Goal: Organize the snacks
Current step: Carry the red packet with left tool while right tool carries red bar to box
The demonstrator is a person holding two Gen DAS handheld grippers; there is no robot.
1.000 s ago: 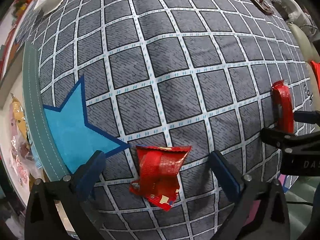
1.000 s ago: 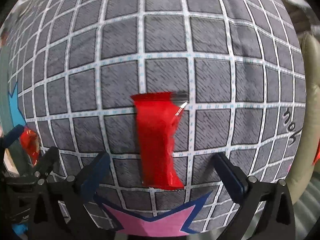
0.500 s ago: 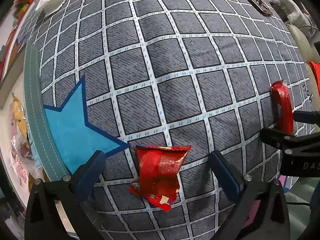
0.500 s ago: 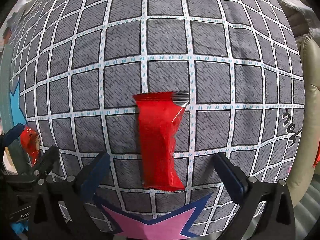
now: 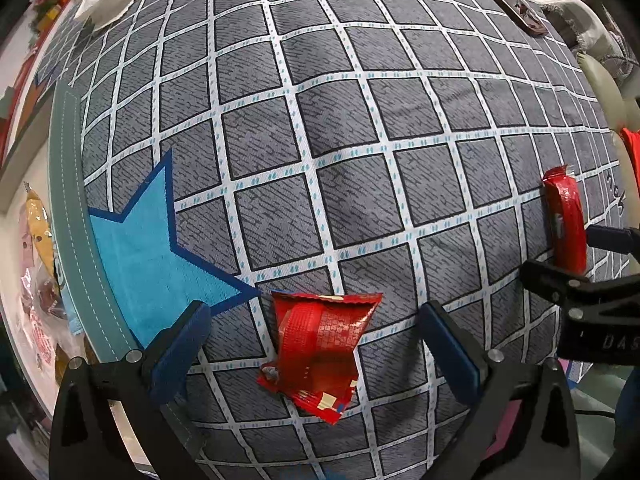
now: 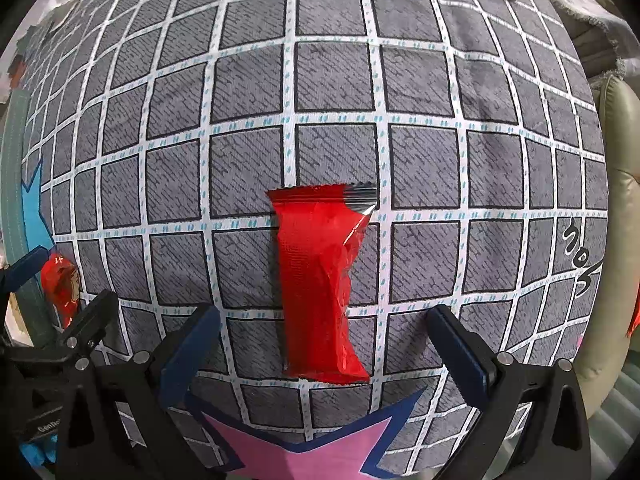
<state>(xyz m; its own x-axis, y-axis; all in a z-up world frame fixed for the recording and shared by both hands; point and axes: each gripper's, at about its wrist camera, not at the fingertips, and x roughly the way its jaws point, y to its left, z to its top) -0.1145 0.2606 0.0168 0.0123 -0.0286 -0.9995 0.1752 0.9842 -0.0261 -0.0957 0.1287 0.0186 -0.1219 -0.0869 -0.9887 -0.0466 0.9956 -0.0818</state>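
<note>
Two red snack packets lie on our checked grey cloth (image 5: 360, 128), both near its front edge. The long red packet (image 6: 320, 288) runs lengthwise away from our right hand-held gripper (image 6: 320, 340), its near end between the wide-spread fingers, untouched. The crumpled red packet (image 5: 320, 344) sits likewise inside our left hand-held gripper (image 5: 316, 340), whose fingers stand apart and empty, beside the blue star (image 5: 156, 248).
</note>
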